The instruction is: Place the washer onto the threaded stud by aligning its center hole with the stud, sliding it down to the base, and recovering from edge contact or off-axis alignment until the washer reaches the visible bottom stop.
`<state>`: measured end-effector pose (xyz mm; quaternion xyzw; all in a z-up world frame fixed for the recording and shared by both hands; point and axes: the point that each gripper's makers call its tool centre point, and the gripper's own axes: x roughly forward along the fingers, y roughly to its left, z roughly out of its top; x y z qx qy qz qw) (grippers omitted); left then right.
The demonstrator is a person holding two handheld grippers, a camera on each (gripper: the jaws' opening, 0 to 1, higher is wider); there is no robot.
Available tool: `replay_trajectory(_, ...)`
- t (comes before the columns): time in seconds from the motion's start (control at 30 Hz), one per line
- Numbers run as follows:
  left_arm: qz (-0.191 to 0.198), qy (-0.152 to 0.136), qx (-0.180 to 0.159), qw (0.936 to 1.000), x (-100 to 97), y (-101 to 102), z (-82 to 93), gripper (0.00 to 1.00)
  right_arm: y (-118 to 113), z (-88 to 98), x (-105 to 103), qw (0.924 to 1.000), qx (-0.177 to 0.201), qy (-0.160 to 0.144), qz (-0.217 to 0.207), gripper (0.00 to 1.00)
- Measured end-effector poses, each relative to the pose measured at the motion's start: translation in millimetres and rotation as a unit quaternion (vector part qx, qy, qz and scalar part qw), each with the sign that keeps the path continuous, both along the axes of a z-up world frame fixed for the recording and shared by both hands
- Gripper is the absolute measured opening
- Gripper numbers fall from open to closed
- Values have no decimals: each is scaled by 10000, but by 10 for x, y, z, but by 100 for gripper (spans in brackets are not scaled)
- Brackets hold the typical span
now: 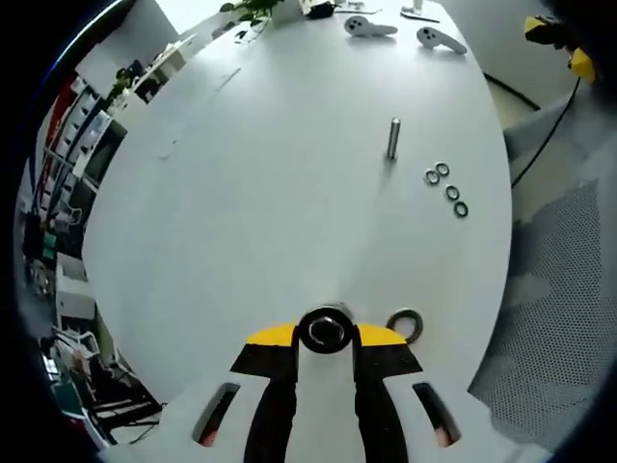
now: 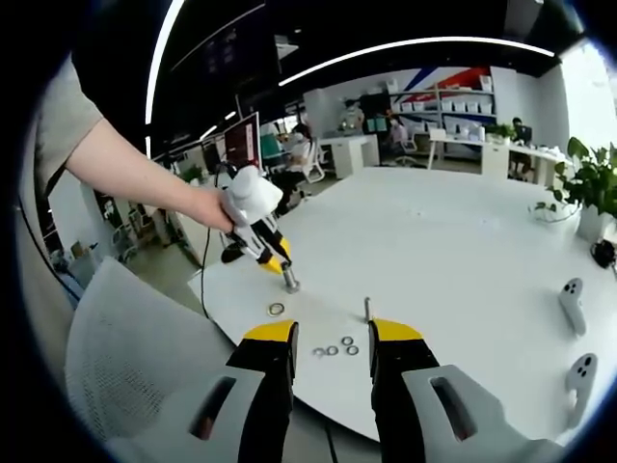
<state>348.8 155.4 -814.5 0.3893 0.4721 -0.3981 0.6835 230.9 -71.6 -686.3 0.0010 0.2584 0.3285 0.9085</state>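
Observation:
A thin threaded stud (image 1: 393, 138) (image 2: 366, 307) stands upright on the white table (image 1: 270, 193). Several small washers (image 1: 446, 187) (image 2: 334, 347) lie in a row just beside it. My left gripper (image 1: 326, 340) (image 2: 285, 272), held by a person's hand (image 2: 207, 207), is shut on a short round metal cylinder (image 1: 326, 330) (image 2: 290, 283) with a dark centre, resting low on the table near its edge. One larger washer (image 1: 405, 325) (image 2: 277, 309) lies flat right next to that cylinder. My right gripper (image 2: 333, 333) is open with nothing between its fingers, hovering near the row of washers.
Two white hand controllers (image 1: 442, 39) (image 2: 573, 292) lie at the table's far end, by a potted plant (image 2: 590, 188). A mesh chair (image 2: 145, 357) stands at the near table edge. Office desks and shelves (image 2: 463, 106) fill the background.

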Motion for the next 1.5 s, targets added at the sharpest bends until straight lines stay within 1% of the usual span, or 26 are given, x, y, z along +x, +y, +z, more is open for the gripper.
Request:
replay_trajectory(0.13, -34, 23, 91, 9999, 0, -26, -51, 19, -8, -5, 4, 10000, -1, 6, -19, 31)
replay_trajectory(0.23, -44, 51, 127, 9999, 2, -18, -139, 19, -4, -10, 1, 10000, -7, 22, -7, 31)
replay_trajectory(0.33, 79, 129, 111, 9998, 1, 3, -222, 19, -6, -12, 2, 10000, -11, 22, -8, 31)
replay_trajectory(0.4, 121, 130, 65, 9998, 12, -1, -252, 19, -13, -13, 3, 10000, -7, 30, -26, 31)
replay_trajectory(0.5, 162, 172, 88, 9997, 7, -1, -280, 19, -21, -14, 8, 10000, -2, 33, -42, 31)
replay_trajectory(0.57, 186, 207, 98, 9996, -23, -17, -264, 19, -23, -17, 8, 10000, -9, 35, -44, 31)
replay_trajectory(0.67, 276, 254, 134, 9992, -47, -23, -300, 19, -30, -15, 12, 10000, -9, 37, -60, 31)
replay_trajectory(0.77, 387, 308, 65, 9988, -61, -45, -315, 19, -39, -12, 18, 10000, -8, 26, -86, 31)
replay_trajectory(0.9, 324, 317, 101, 9989, -82, -69, -347, 20, -47, -12, 20, 9999, -7, 19, -105, 31)
replay_trajectory(1.07, 401, 335, 67, 9986, -59, -81, -361, 20, -40, -13, 19, 10000, -11, 21, -83, 31)
replay_trajectory(1.23, 426, 295, -47, 9986, -47, -94, -364, 20, -44, -11, 20, 10000, -9, 21, -91, 31)
replay_trajectory(1.3, 521, 313, -121, 9981, -49, -102, -360, 20, -42, -13, 18, 10000, -13, 20, -85, 31)
replay_trajectory(1.43, 546, 215, -168, 9981, -44, -109, -342, 27, -34, -14, 15, 10000, -2, 30, -69, 31)
replay_trajectory(1.5, 550, 177, -192, 9981, -43, -111, -330, 27, -27, -12, 16, 10000, 6, 28, -50, 31)
